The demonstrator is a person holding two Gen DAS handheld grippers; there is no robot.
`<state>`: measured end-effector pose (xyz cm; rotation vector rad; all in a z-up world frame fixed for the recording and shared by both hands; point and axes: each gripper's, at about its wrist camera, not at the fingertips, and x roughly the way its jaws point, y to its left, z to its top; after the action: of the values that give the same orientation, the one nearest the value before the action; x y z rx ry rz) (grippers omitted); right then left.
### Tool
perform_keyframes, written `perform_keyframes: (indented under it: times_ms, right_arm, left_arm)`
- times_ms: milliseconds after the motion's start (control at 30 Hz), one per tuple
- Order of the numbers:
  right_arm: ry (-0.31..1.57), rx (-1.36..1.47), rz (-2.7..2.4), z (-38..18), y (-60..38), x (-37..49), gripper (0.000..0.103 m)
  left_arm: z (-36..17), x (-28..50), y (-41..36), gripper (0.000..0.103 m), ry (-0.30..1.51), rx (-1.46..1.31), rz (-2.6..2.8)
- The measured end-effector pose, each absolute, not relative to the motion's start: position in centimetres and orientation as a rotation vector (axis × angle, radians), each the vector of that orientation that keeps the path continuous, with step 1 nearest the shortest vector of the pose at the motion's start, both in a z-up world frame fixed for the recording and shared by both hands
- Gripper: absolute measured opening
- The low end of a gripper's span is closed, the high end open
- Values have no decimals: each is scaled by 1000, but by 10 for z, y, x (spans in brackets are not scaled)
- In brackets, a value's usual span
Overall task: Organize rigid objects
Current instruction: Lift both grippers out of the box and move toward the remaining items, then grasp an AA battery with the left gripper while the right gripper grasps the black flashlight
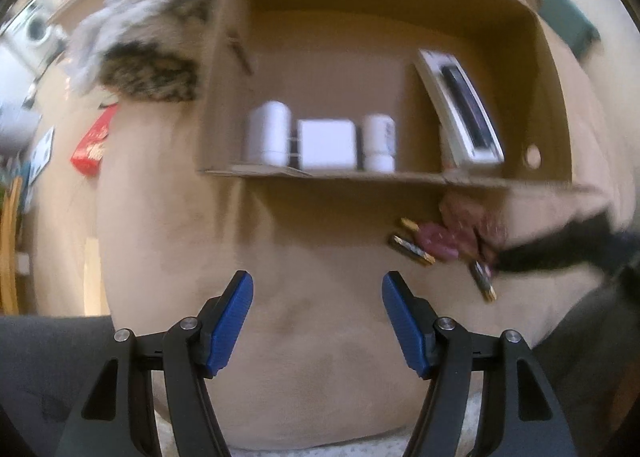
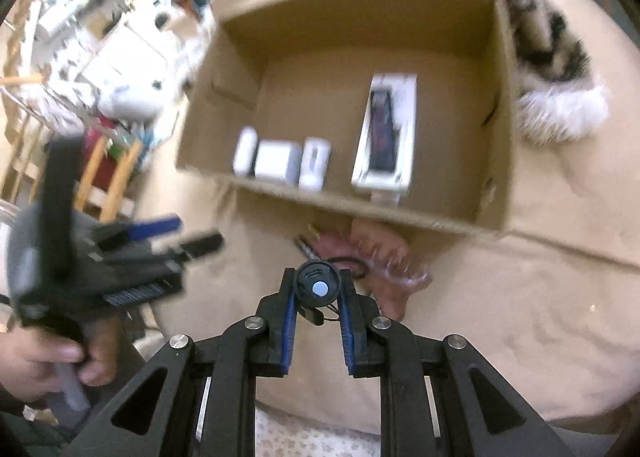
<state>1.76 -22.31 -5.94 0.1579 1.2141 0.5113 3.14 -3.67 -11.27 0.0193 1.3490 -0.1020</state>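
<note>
1. Black plastic fills the right gripper [image 2: 319, 289]: its blue-padded jaws are clenched on a small round black gadget [image 2: 319, 284] with a pale dot on its face. A thin black cord [image 2: 352, 266] trails from the gadget toward 1 o'clock.
2. Just past that grasp, at 12 to 1 o'clock, lie a crumpled pink plastic wrap [image 2: 384, 261] and loose batteries [image 2: 306, 243] on the tan blanket [image 2: 520, 317], close against the near wall of the cardboard box [image 2: 360, 213].
3. The box's open mouth sits at 12 o'clock from the held gadget. Inside, a row of three white items [image 2: 280, 161] stands along the near wall, and a white phone box [image 2: 386, 133] lies with its long axis running from 6 to 12 o'clock.
4. My reading is that the coming move hinges on this: the gadget must clear the near wall and travel toward 12 o'clock, with bare cardboard floor available beyond the row and left of the phone box.
5. The left gripper [image 1: 317, 323] is released, jaws parted with nothing between them, pointing down at bare blanket. From it the batteries [image 1: 412, 249] lie at 1 o'clock, near but apart.
6. In the right wrist view it shows at 9 o'clock, gripped by the person's hand [image 2: 44, 361], so the right hand is the nearer to the drop.
</note>
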Motion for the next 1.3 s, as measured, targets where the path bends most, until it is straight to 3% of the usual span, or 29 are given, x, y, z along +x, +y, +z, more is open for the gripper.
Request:
perform_keyframes:
  times_ms: [200, 467, 733, 867, 1300]
  right_arm:
    - [1114, 274, 468, -45, -261, 23, 21]
    - [1136, 375, 395, -59, -272, 33, 21]
    - [1138, 399, 392, -62, -277, 36, 21]
    - [1146, 387, 387, -62, -275, 39, 21]
    - [1163, 354, 377, -66, -269, 40, 21]
  left_arm:
    - [-128, 38, -82, 64, 1395, 215, -233]
    - [-164, 47, -144, 64, 1428, 542, -402]
    - [-181, 70, -146, 63, 1485, 483, -411]
    - [-180, 79, -146, 40, 1493, 463, -420]
    - [-174, 90, -112, 40, 1528, 403, -341]
